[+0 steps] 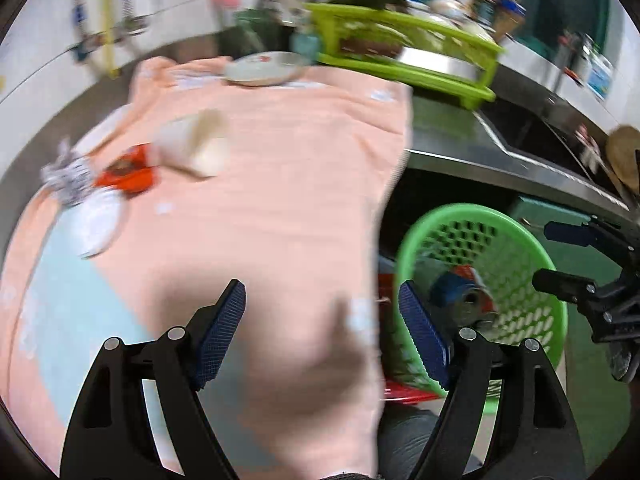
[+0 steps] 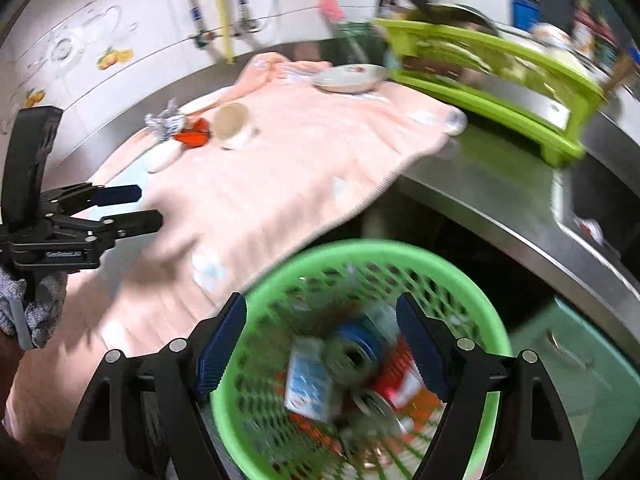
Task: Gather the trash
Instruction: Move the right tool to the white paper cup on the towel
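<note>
The green basket (image 2: 476, 312) sits below the desk (image 2: 500, 204) edge, holding a blue can (image 2: 360, 344) and a white carton (image 2: 308, 384). A paper cup (image 1: 192, 144) lies tipped on the peach cloth (image 1: 280, 200). Your right hand-held gripper (image 2: 320, 344) tilts down over the basket, jaws spread, empty. Your left hand-held gripper (image 1: 320, 336) is spread too, above the cloth.

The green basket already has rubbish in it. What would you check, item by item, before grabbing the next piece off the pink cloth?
1. Left gripper empty, jaws apart: ok.
2. Right gripper empty, jaws apart: ok.
3. Green basket has room above the cans and carton: ok.
4. Trash left on the pink cloth: a tipped paper cup, an orange wrapper, crumpled foil: ok.
5. Cup free of neighbours: not ok, it lies against the wrapper.
6. Sharp view of targets: not ok, blurred.
</note>
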